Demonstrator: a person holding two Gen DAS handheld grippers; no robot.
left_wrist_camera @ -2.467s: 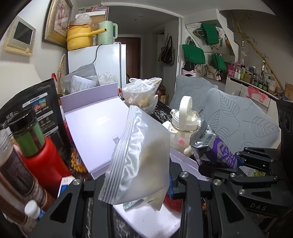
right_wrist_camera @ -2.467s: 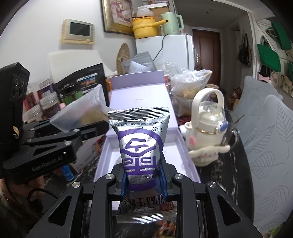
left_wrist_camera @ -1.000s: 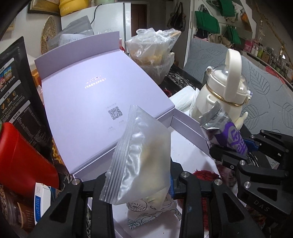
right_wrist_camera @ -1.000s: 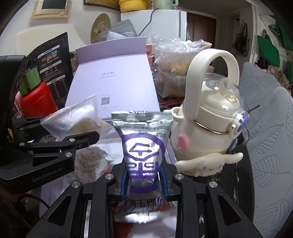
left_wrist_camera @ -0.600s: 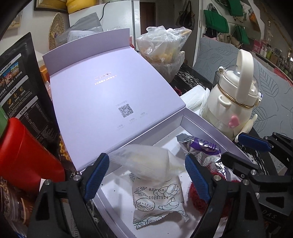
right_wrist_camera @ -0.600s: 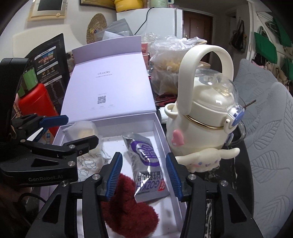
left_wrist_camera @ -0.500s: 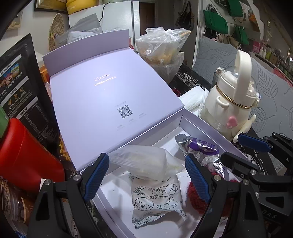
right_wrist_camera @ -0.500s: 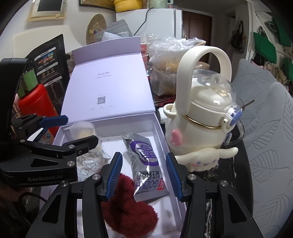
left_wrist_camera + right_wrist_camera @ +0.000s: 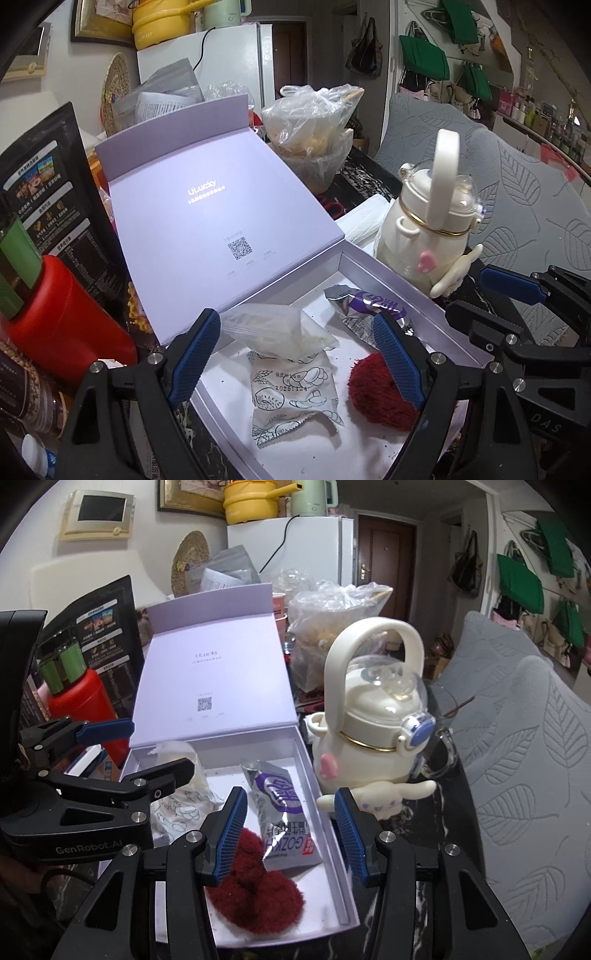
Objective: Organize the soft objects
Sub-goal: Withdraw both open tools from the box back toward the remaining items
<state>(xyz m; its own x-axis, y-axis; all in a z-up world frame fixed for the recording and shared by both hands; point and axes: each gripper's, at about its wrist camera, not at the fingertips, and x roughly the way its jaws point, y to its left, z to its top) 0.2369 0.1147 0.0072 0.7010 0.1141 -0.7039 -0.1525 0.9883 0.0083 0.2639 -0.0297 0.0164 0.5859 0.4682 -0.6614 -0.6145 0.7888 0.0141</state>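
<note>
An open lavender box (image 9: 386,275) (image 9: 309,775) holds all the soft things. In it lie a clear bag (image 9: 273,326) (image 9: 177,755), a white printed packet (image 9: 291,391) (image 9: 177,810), a silver-purple snack packet (image 9: 365,304) (image 9: 279,797) and a red fuzzy ball (image 9: 369,391) (image 9: 258,893). My left gripper (image 9: 295,356) (image 9: 140,749) hangs open just above the clear bag, its pads off it. Above the snack packet and the red ball, my right gripper (image 9: 288,836) (image 9: 480,301) is open too, gripping nothing.
The box lid (image 9: 207,221) stands tilted back behind the tray. A white character kettle bottle (image 9: 373,734) sits tight against the box's right side. A red canister (image 9: 59,317) and black pouch crowd the left. A plastic food bag (image 9: 314,136) is behind, a grey leaf cushion (image 9: 524,760) at right.
Both grippers opened and let go: the clear bag and the silver-purple packet dropped from the jaws into the box. Both grippers have since drawn back a little and risen.
</note>
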